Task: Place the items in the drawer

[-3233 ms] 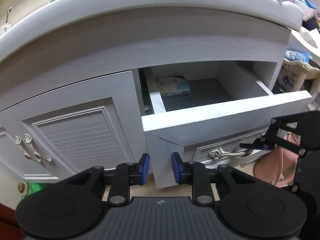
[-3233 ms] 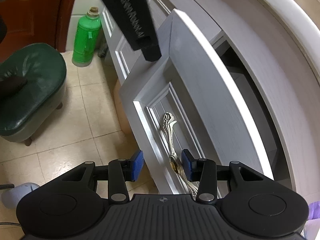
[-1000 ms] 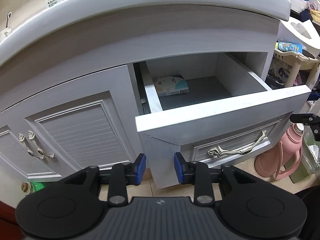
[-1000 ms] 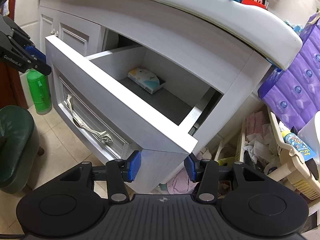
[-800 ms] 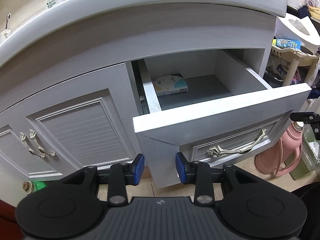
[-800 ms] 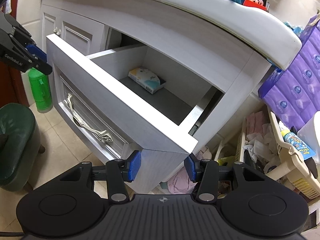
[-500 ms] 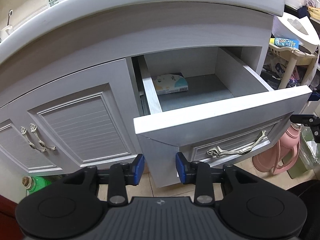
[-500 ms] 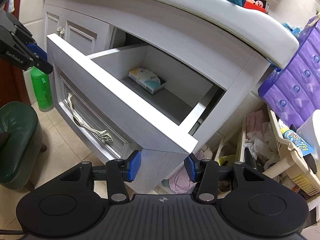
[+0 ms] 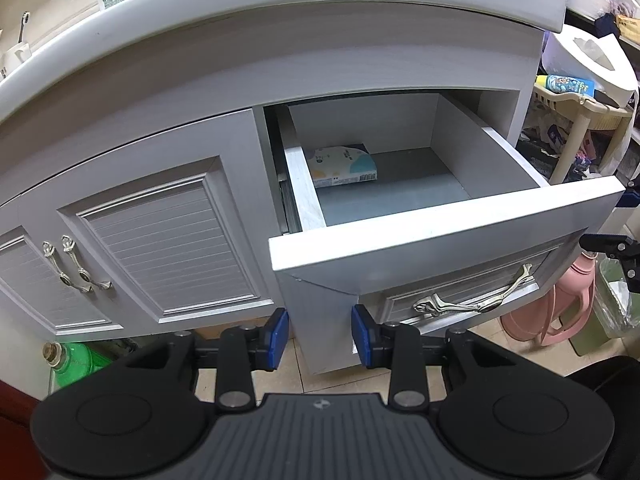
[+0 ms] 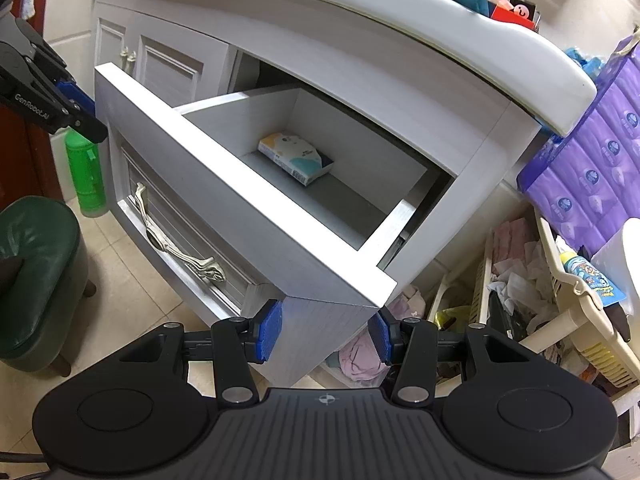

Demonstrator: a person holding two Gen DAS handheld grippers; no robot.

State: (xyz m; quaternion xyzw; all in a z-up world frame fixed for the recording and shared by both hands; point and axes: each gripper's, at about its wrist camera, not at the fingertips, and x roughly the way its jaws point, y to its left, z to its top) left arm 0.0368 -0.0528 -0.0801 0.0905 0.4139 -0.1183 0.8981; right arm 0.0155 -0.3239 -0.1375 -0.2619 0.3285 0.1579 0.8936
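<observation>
Left wrist view: drawer (image 9: 440, 224) now pulled fully out, tissue pack (image 9: 344, 164) inside; right gripper (image 10: 324, 330) off the handle (image 9: 476, 300), left gripper (image 9: 316, 334) likewise released, both empty; ready for loading.

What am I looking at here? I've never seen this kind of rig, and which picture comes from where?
A person holds a two-finger gripper in each hand, each carrying a fisheye camera that looks along its fingers. One view shows the left gripper, the other the right gripper; both are open and hold nothing. Both face a grey vanity with its drawer pulled out. Inside, at the back left corner, lies a tissue pack. The drawer's silver handle is untouched.
</observation>
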